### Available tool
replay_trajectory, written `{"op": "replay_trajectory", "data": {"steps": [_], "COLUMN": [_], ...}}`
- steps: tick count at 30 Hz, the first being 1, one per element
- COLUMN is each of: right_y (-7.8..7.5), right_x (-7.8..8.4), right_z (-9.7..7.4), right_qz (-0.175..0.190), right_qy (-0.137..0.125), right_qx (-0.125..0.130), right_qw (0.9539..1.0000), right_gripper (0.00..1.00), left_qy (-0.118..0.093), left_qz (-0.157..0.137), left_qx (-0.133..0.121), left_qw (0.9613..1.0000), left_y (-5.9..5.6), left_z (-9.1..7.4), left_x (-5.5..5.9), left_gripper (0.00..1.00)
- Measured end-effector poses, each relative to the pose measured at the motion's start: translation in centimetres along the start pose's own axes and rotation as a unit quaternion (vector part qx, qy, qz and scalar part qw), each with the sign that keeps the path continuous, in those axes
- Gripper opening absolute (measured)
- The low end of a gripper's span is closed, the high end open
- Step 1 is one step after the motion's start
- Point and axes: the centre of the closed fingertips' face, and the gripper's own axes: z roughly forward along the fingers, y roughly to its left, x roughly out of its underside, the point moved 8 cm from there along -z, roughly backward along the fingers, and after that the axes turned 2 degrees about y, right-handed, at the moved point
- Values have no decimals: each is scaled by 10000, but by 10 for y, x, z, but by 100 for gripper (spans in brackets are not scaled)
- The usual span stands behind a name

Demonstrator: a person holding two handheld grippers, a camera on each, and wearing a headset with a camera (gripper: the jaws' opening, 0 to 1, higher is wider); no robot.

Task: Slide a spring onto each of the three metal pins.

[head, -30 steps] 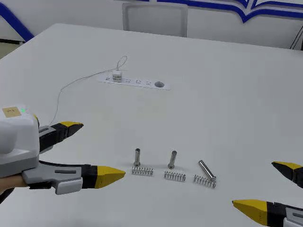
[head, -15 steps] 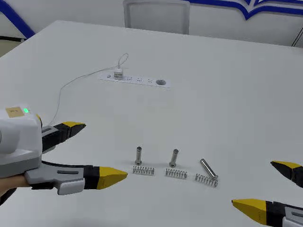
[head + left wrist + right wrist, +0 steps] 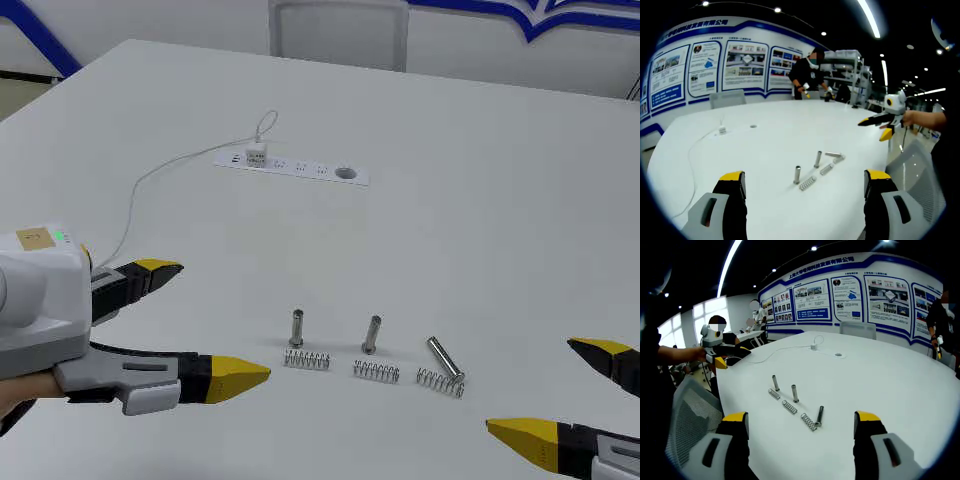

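Two metal pins stand upright on the white table: the left pin (image 3: 297,327) (image 3: 797,175) (image 3: 775,383) and the middle pin (image 3: 372,334) (image 3: 817,159) (image 3: 794,393). A third pin (image 3: 444,360) (image 3: 833,155) (image 3: 819,416) lies on its side. In front of each pin lies one spring: left spring (image 3: 306,360) (image 3: 807,183), middle spring (image 3: 376,372), right spring (image 3: 439,383) (image 3: 809,422). My left gripper (image 3: 205,320) (image 3: 805,185) is open, left of the parts. My right gripper (image 3: 565,395) (image 3: 802,422) is open at the lower right. Both hold nothing.
A white power strip (image 3: 292,168) with a plugged adapter and a thin white cable (image 3: 135,200) lies farther back on the table. A grey chair (image 3: 337,33) stands at the far edge. People stand in the background of both gripper views.
The head view has shifted slightly, so the table contents sit a little lower in the picture. Both grippers stay open and almost still; pins and springs have not moved.
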Motion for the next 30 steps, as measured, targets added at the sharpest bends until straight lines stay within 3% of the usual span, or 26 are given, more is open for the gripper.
{"op": "replay_trajectory", "data": {"steps": [12,21,30], "right_y": [-9,-21,-24], "right_x": [-4,-6,1], "right_z": [22,34,49], "right_qz": [-219,-52,-203], "right_qy": [152,113,405], "right_qx": [129,253,130], "right_qw": [9996,9996,9989], "right_gripper": [81,76,69], "left_qy": [55,-37,3], "left_qz": [-45,-93,-88], "left_qx": [17,-19,-12], "left_qw": [10000,9999,10000], "left_y": [-3,-3,-2], "left_z": [1,-1,0], "left_x": [5,5,7], "left_gripper": [100,100,100]}}
